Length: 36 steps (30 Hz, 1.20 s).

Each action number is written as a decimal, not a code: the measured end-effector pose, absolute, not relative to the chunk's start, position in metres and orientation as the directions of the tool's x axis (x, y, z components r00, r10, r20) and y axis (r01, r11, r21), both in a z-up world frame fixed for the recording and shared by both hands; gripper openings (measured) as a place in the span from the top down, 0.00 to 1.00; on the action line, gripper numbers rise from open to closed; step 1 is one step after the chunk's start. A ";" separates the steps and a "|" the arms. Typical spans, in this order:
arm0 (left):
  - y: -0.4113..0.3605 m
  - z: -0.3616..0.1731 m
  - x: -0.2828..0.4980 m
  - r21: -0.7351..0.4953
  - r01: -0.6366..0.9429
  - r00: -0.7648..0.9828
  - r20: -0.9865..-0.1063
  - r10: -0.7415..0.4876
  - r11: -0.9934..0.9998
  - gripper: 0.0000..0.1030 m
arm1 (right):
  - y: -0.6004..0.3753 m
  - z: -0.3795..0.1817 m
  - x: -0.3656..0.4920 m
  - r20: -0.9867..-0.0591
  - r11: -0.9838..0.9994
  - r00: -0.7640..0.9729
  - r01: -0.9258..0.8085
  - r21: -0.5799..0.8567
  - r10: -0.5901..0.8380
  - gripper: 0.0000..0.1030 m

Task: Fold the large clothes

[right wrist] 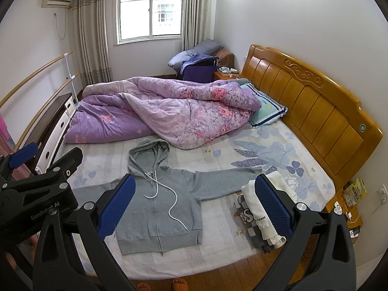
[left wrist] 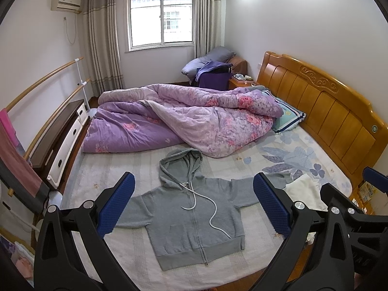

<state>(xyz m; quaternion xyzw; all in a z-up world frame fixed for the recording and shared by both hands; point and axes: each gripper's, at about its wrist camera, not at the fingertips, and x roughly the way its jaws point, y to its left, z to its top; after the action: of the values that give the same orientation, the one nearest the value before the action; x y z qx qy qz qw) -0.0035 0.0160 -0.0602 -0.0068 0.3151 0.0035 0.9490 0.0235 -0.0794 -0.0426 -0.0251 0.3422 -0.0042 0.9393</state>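
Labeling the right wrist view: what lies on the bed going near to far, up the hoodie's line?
Grey hoodie → purple floral quilt → window on the far wall.

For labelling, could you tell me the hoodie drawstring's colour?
White, on the grey hoodie; the drawstring shows best in the right wrist view.

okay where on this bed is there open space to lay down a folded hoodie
Bare sheet lies between the grey hoodie and the wooden headboard, beyond its outstretched sleeve, short of the pillow. A thinner strip runs between hood and purple quilt. The near corner by the folded clothes pile is crowded; the quilt fills the far half.
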 end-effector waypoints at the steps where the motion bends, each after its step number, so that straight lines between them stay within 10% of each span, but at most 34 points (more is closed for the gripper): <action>1: 0.015 -0.060 -0.003 -0.011 -0.011 0.799 -0.601 0.002 1.000 0.05 | -0.082 -0.041 0.027 -0.645 0.999 0.763 -0.011 -0.050 -0.024 0.08; 22: -0.009 -0.089 0.042 0.060 -0.071 0.665 -0.741 0.092 0.996 0.05 | -0.111 -0.086 0.089 -0.778 0.995 0.626 -0.097 -0.005 0.057 0.08; 36: 0.144 -0.220 0.135 -0.014 -0.214 0.496 -0.863 0.096 0.977 0.05 | 0.011 -0.208 0.200 -0.917 0.968 0.388 -0.251 -0.011 0.090 0.08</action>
<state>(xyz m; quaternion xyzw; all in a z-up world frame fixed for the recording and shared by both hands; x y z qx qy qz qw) 0.1346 0.1443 -0.2195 -0.0597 0.4937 0.0898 0.8629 0.2001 0.0109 -0.2079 -0.0738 0.5436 0.1028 0.8297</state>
